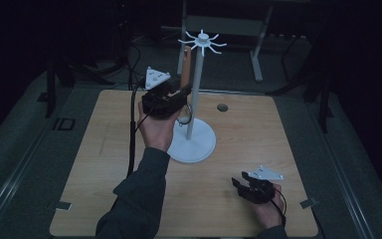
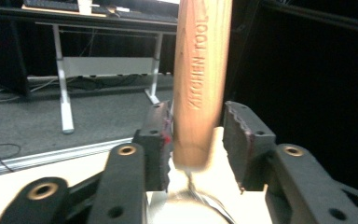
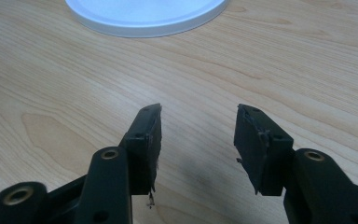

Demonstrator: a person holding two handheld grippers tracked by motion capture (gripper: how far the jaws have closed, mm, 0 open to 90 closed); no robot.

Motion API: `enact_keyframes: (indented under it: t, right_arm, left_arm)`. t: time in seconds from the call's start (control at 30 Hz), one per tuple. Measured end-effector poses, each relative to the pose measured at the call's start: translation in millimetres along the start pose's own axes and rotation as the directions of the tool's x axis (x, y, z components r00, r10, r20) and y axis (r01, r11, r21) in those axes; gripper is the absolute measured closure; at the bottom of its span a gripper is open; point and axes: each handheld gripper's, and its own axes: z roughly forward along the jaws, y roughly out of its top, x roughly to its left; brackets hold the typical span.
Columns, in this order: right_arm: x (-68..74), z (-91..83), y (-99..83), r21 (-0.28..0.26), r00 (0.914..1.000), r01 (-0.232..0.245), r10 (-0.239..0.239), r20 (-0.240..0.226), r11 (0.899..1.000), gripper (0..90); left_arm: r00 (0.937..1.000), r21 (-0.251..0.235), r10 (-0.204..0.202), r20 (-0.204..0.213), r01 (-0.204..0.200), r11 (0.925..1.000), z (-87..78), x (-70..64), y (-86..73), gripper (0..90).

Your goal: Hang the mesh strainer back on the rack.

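Nearest me, low on the right of the wooden table (image 1: 104, 164), my right gripper (image 1: 242, 184) rests with its jaws apart and nothing between them; in the right gripper view bare wood lies ahead and the white round base (image 3: 144, 16) of the stand sits farther off.

Farther out, my left hand (image 1: 156, 127) holds the left gripper (image 2: 196, 140) raised beside the white hook stand (image 1: 197, 84), wrist bent upward. Between its jaws stands a wooden handle (image 2: 200, 79) stamped KITCHEN TOOL, upright, with metal wire showing below it. One pad (image 2: 161, 140) seems to touch the wood, while a gap shows on the other side, so I judge the hold loose or already let go.

My worry: if the handle is not hooked on a prong of the spoked top (image 1: 202, 41), it will drop. Pulling back carelessly could also rock the stand.
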Motion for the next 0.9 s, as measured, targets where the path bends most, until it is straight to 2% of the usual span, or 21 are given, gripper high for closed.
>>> enact_keyframes:
  t: [0.17,0.5,0.9]
  right_arm:
    - [0.5,0.4,0.0,0.002,1.0000,0.001,-0.001,0.001,1.000,50.9]
    - [0.4,0.5,0.0,0.001,1.0000,0.002,-0.002,0.001,1.000,50.8]
    - [0.7,0.7,-0.2,0.003,1.0000,0.000,0.000,0.002,1.000,50.8]
  left_arm:
    - [1.0000,-0.010,-0.004,-0.001,0.004,0.9999,-3.1,2.5,0.3,55.9]
    - [0.9999,-0.019,0.009,0.014,-0.008,0.9998,-5.7,-0.9,1.2,55.7]
    - [0.9979,0.016,0.040,0.050,-0.041,0.9990,-6.3,-6.0,-2.7,55.7]
